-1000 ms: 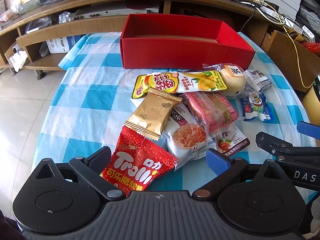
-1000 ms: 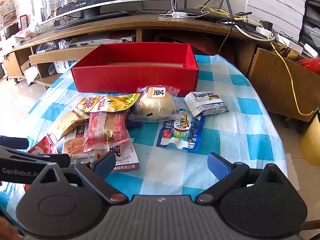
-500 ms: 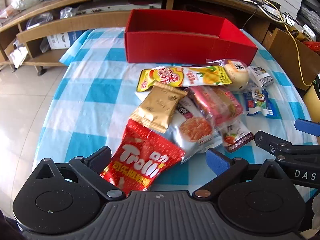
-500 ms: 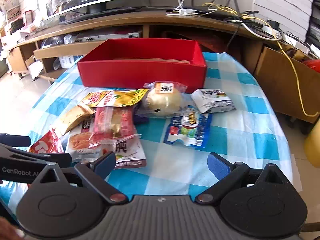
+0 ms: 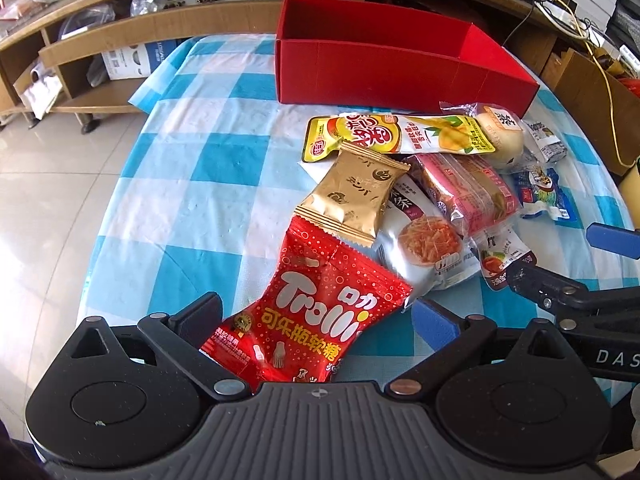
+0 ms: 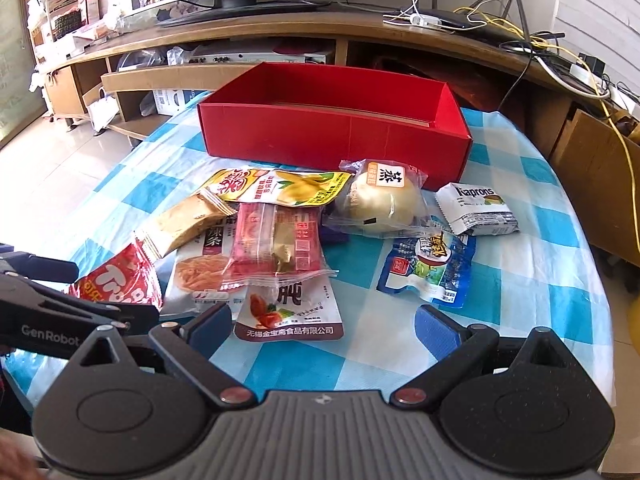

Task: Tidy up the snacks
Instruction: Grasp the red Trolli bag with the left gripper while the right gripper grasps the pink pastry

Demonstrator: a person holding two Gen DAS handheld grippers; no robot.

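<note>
My left gripper (image 5: 316,320) has closed in on the red Trolli packet (image 5: 320,312): 1 s ago it lay further ahead, now it sits between my spread, unclenched fingers, so a grab looks close. My right gripper (image 6: 324,326) has crept nearer too, jaws wide and holding nothing, over the packet with a tomato picture (image 6: 290,312). The red box (image 6: 340,128) waits at 12 o'clock, and every snack is on the checked cloth (image 5: 200,184).
</note>
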